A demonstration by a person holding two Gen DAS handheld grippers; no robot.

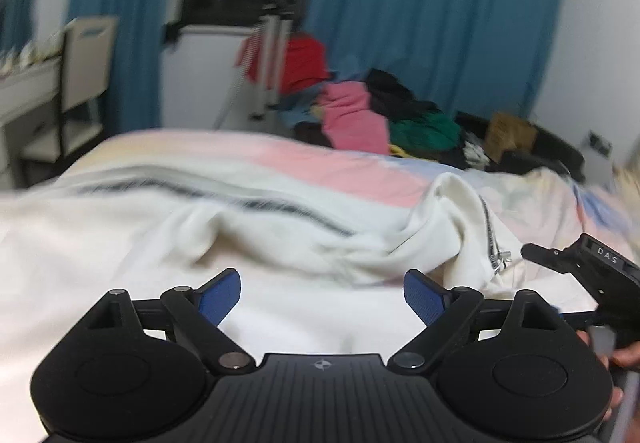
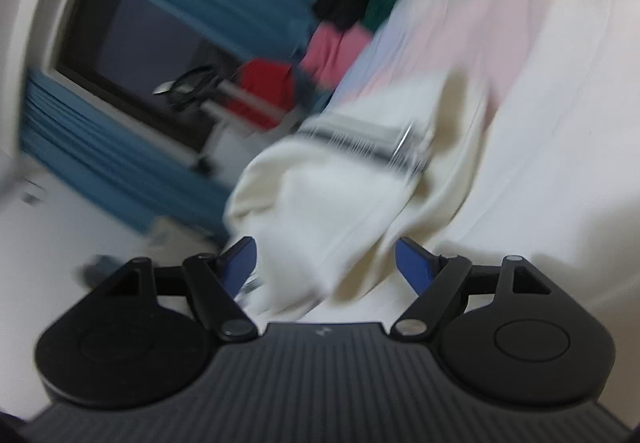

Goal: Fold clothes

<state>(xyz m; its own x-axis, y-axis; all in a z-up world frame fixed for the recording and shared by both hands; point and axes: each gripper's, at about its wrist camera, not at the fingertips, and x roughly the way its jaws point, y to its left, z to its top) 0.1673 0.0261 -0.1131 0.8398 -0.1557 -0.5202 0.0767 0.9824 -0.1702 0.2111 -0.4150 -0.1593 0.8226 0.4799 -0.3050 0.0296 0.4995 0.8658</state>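
A cream white zip-up garment (image 1: 208, 235) with a dark stripe and a metal zipper (image 1: 494, 243) lies spread and rumpled on the bed. My left gripper (image 1: 322, 295) is open just above the garment, holding nothing. My right gripper (image 2: 326, 263) is open too, its view tilted and blurred, with a fold of the same white garment (image 2: 320, 211) lying between its blue pads. The right gripper also shows at the right edge of the left wrist view (image 1: 592, 271), beside the zipper edge.
The bed has a pastel pink and blue sheet (image 1: 352, 163). A pile of clothes (image 1: 360, 115), pink, black, green and red, lies at its far end. A cardboard box (image 1: 512, 135) is at the far right; blue curtains (image 1: 436, 23), a tripod (image 1: 272, 55) and a desk with a chair (image 1: 76, 83) stand behind.
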